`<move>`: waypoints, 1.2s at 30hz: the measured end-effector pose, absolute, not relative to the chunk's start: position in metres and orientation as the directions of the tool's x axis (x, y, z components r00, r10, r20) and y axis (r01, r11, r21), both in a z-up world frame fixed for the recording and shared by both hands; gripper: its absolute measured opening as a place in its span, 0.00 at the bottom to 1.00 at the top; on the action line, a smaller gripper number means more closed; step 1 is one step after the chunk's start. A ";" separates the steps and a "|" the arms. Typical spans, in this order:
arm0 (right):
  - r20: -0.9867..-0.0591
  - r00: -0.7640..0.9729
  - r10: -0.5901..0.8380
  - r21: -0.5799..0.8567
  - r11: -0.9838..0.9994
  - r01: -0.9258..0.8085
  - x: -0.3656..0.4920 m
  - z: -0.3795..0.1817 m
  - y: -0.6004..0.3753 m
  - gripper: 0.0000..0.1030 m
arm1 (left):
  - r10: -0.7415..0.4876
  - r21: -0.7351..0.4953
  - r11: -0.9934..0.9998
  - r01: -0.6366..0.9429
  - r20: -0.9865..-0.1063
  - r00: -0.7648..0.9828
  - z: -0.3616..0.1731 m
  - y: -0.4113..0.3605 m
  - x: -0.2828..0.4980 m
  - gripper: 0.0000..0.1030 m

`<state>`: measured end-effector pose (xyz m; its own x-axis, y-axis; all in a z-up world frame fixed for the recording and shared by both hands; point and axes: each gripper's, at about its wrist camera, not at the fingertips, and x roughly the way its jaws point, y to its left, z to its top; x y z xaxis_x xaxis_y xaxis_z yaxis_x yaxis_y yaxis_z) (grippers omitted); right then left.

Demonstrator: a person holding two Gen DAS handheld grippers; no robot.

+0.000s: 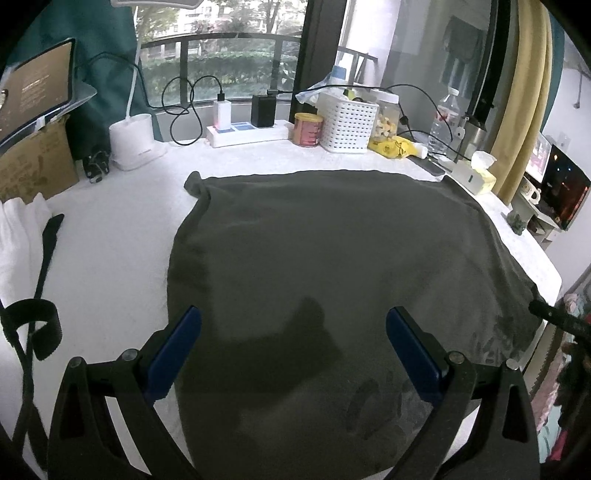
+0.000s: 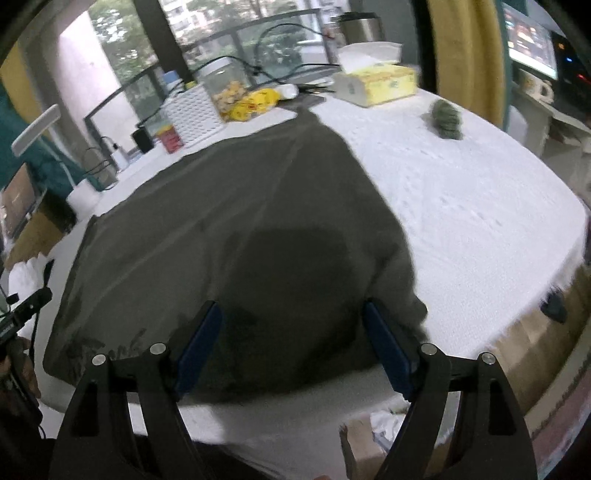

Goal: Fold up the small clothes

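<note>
A desk (image 1: 110, 236) under a white textured cover fills the room's middle. Behind the desk, a tall window (image 1: 229, 55) with a dark railing looks onto green trees and buildings in flat grey daylight. Right of the window hangs a yellow curtain (image 1: 524, 92); left of it, a teal drape (image 1: 92, 26). Beyond the yellow curtain, a lit screen (image 1: 565, 188) stands against a pale wall (image 1: 565, 96).

The dark garment (image 1: 332, 258) runs off the left wrist view's bottom edge
</note>
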<state>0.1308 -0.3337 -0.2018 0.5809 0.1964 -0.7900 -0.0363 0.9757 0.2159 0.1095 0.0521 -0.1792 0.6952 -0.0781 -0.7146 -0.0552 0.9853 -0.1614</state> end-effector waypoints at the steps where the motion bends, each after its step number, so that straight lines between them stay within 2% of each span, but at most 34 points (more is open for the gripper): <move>1: -0.795 0.576 0.191 0.216 0.976 -0.025 0.125 -0.203 -0.335 0.80 | -0.086 -0.169 0.984 -0.052 -0.716 0.693 -0.181 0.053 0.109 0.96; 10: -0.788 0.582 0.200 0.256 0.966 0.014 0.112 -0.205 -0.335 0.80 | -0.124 -0.186 0.982 -0.019 -0.723 0.679 -0.182 0.050 0.116 0.96; 14: -0.806 0.563 0.184 0.247 0.968 0.037 0.114 -0.209 -0.343 0.80 | -0.125 -0.204 0.978 -0.035 -0.718 0.684 -0.184 0.058 0.119 0.96; 21: -0.783 0.603 0.151 0.212 0.977 0.031 0.139 -0.215 -0.328 0.80 | -0.116 -0.197 0.979 -0.047 -0.734 0.670 -0.187 0.067 0.124 0.96; 26: -0.740 0.618 0.264 0.301 0.952 -0.047 0.171 -0.219 -0.311 0.81 | -0.088 -0.196 0.977 -0.088 -0.739 0.668 -0.188 0.079 0.129 0.96; 30: -0.736 0.628 0.253 0.263 0.962 -0.079 0.192 -0.219 -0.299 0.78 | -0.085 -0.194 0.977 -0.093 -0.744 0.663 -0.188 0.081 0.135 0.96; 32: -0.740 0.628 0.242 0.247 0.966 -0.080 0.200 -0.219 -0.302 0.73 | -0.082 -0.192 0.977 -0.096 -0.746 0.661 -0.188 0.082 0.137 0.96; 36: -0.747 0.628 0.218 0.205 0.974 -0.094 0.217 -0.219 -0.299 0.72 | -0.075 -0.193 0.975 -0.111 -0.754 0.653 -0.190 0.086 0.146 0.96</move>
<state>0.2171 -0.2985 -0.2194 0.6279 0.2176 -0.7473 -0.0938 0.9743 0.2048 0.1459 0.0862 -0.1903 0.6530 -0.0745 -0.7536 -0.1109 0.9750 -0.1925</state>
